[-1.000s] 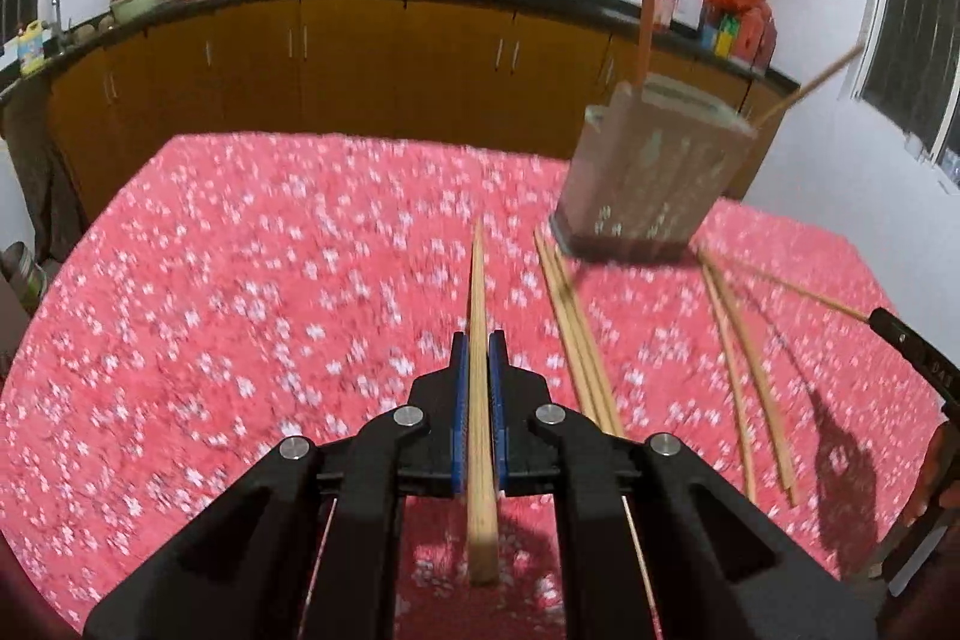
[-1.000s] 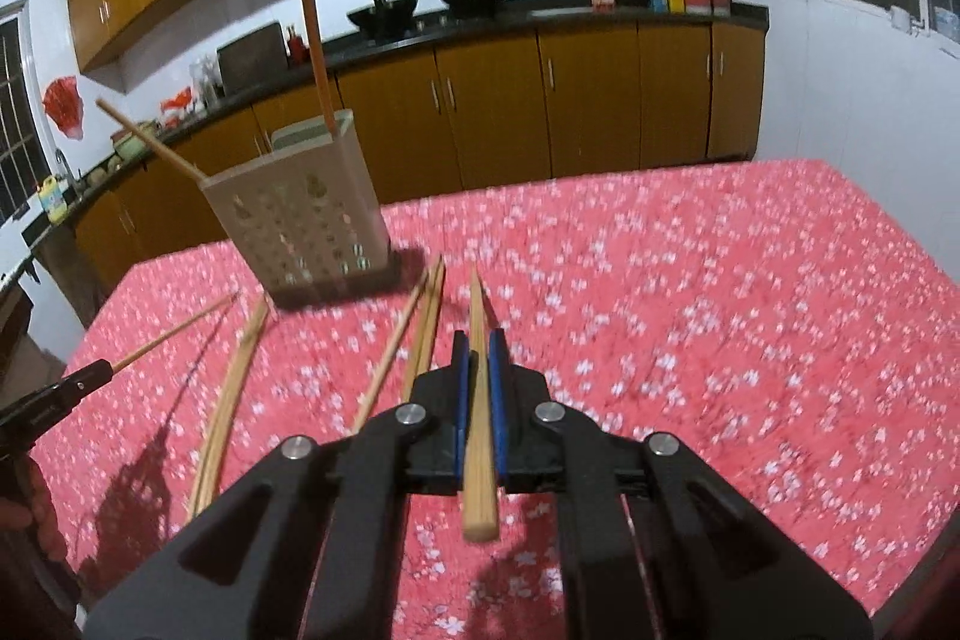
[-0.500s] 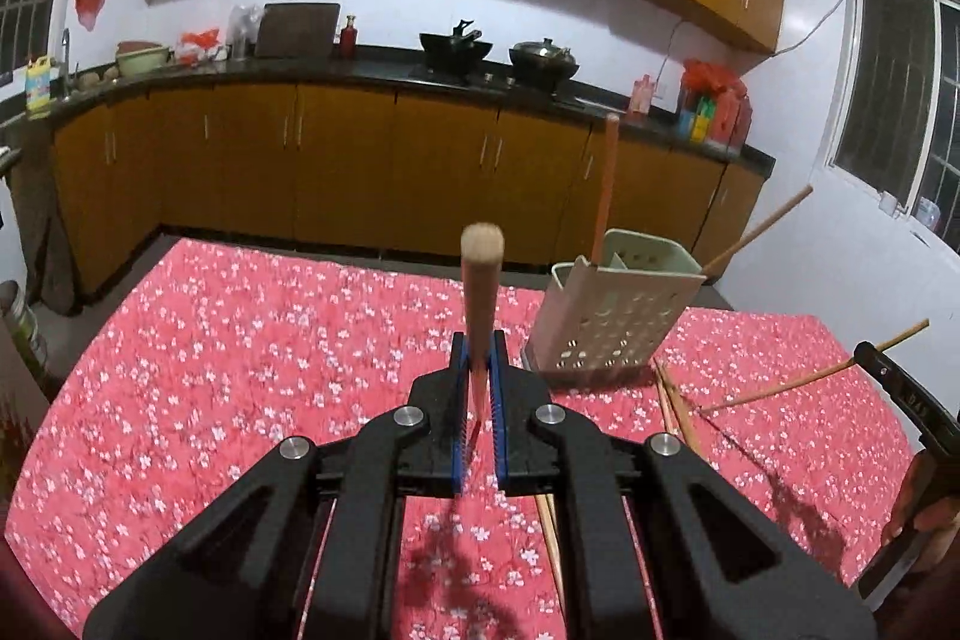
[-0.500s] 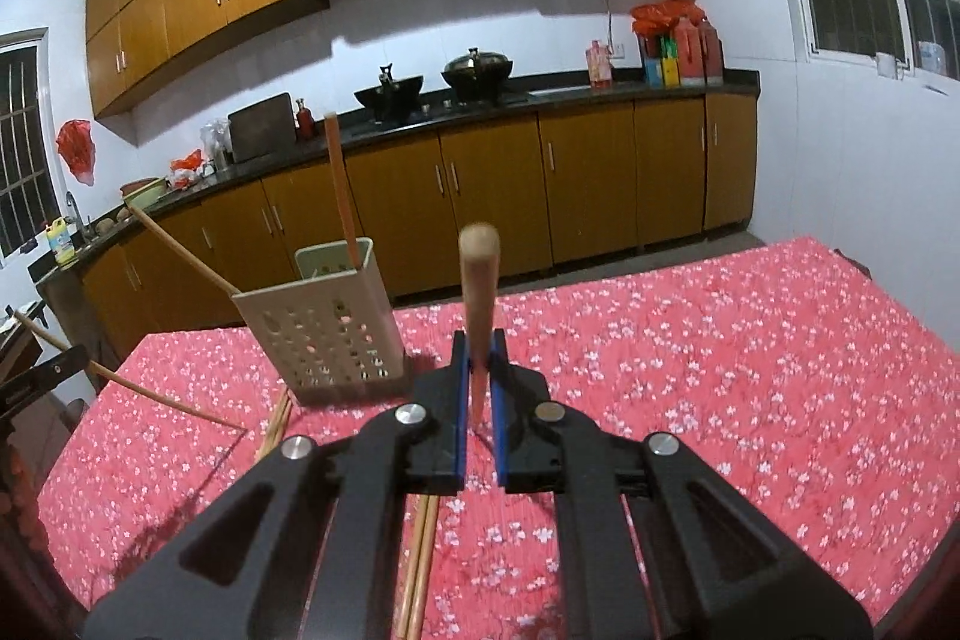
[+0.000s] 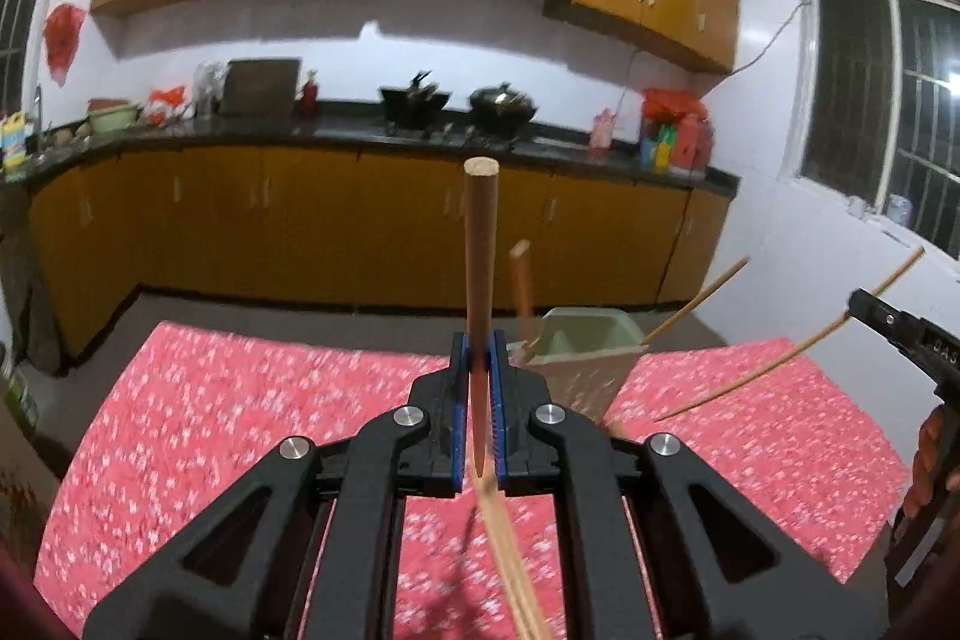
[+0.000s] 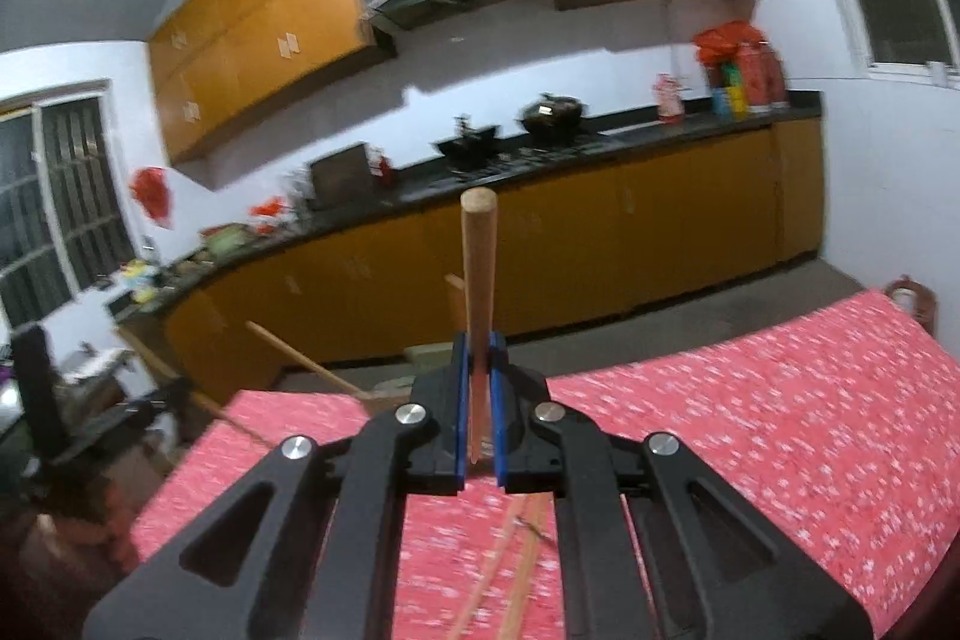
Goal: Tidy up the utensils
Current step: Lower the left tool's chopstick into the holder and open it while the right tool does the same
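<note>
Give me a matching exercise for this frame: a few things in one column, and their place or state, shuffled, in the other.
Things:
1. left hand-held gripper
2. utensil holder
3. loose chopsticks
4. woks

Places or states:
A. lying on the red floral cloth
B. on the dark kitchen counter
C. shut on one chopstick, which stands up
D. standing on the table, chopsticks sticking out

Pairs: 1-C, 2-D, 3-A, 4-B

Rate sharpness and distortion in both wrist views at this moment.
Left wrist view: gripper and its clamped chopstick sharp, tablecloth and holder motion-smeared, fisheye bows the counter. Right wrist view: blurrier overall, tilted room, cabinets smeared; gripper and its chopstick crisp.
</note>
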